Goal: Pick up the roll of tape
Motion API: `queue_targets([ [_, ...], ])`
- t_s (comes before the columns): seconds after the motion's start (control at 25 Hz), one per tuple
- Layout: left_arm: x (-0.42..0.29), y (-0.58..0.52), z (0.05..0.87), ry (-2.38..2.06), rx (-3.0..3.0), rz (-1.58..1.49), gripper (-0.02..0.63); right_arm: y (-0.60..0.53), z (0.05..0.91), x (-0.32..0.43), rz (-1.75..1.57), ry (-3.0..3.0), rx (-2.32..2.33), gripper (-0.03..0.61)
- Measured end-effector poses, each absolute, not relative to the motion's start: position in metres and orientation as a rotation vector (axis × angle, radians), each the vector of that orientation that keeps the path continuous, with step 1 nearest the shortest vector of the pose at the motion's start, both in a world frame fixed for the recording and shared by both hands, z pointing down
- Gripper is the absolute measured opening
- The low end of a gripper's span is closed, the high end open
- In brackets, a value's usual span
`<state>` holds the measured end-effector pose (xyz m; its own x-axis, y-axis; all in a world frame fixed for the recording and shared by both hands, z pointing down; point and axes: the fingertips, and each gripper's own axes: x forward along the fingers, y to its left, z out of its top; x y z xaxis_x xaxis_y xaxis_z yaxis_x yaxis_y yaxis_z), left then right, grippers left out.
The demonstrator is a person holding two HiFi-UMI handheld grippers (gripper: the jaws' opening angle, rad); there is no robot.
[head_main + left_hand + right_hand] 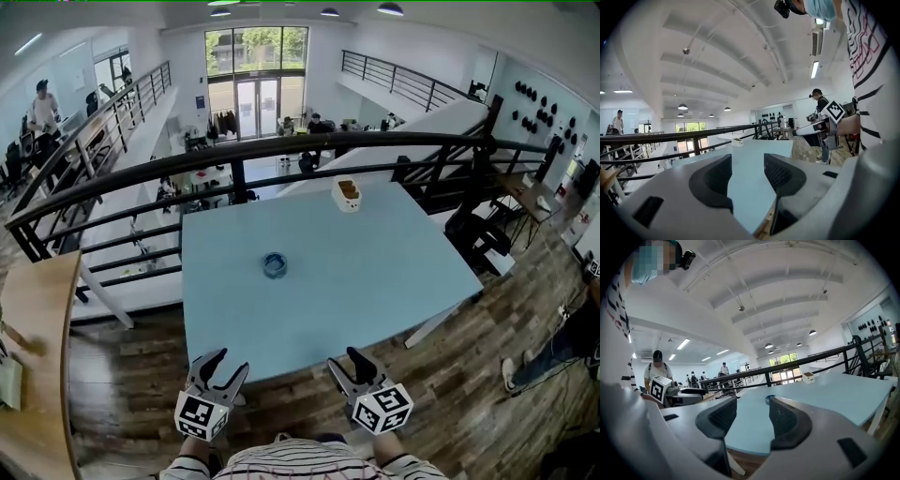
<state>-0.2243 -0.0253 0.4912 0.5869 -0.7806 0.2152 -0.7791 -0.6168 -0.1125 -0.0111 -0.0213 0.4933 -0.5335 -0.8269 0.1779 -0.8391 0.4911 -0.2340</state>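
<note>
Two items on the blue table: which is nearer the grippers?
The blue roll of tape, in the middle of the table; the small white box is at the far edge.

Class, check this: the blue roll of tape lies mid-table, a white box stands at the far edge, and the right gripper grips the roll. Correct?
No: the right gripper is open and empty, well short of the roll of tape, which lies untouched. The head view shows it.

open: tabletop (394,272) from near edge to roll of tape (275,265) | obstacles: white box (347,194), railing (238,180) apparently behind far edge
</note>
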Motion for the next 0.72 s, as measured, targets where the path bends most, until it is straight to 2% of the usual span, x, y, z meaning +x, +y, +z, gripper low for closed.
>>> queue_targets([
  [0.36, -0.219, -0.088, 0.513, 1.354, -2.822, -0.436, 0.201, -0.079, 0.506, -0.002, 0.479, -2.638, 1.501, 0.210],
  [0.72, -0.202, -0.159, 0.501, 1.456, -2.741, -0.477, 0.215, -0.162, 0.497, 0.010, 0.450, -2.695, 1.339, 0.210],
])
